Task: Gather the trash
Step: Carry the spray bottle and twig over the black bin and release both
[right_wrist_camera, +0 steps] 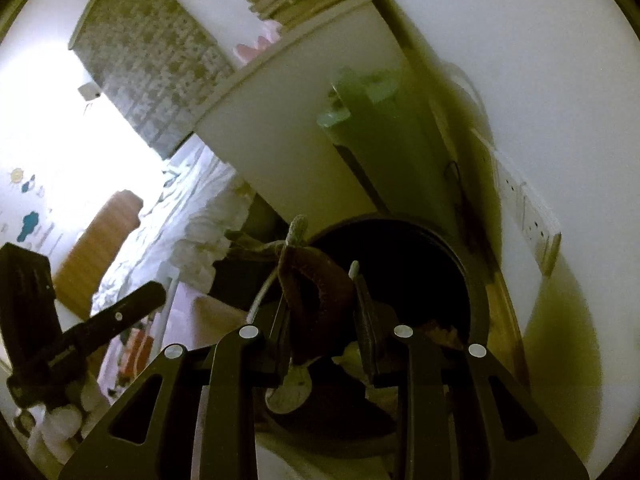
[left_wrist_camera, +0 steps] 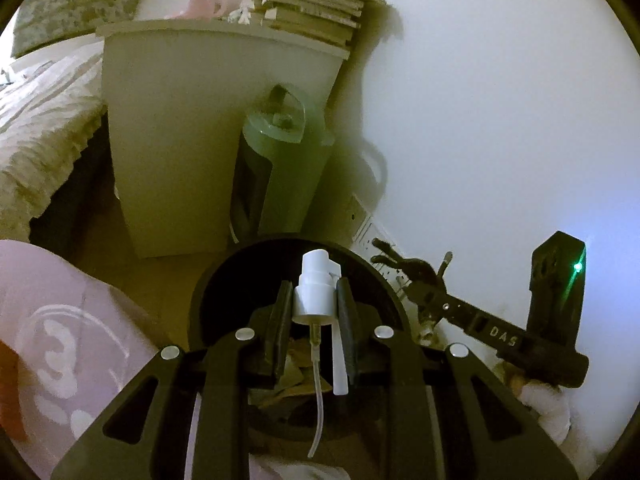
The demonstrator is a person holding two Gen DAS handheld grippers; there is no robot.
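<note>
L tool (left_wrist_camera: 314, 300) grips spray pump (left_wrist_camera: 316, 284).

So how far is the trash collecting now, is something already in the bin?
Done: the black bin already holds brownish scraps. In hand: the left gripper grips a white spray pump over the bin's opening, and the right gripper grips a dark brown item over it too. Left: releasing both.
</note>
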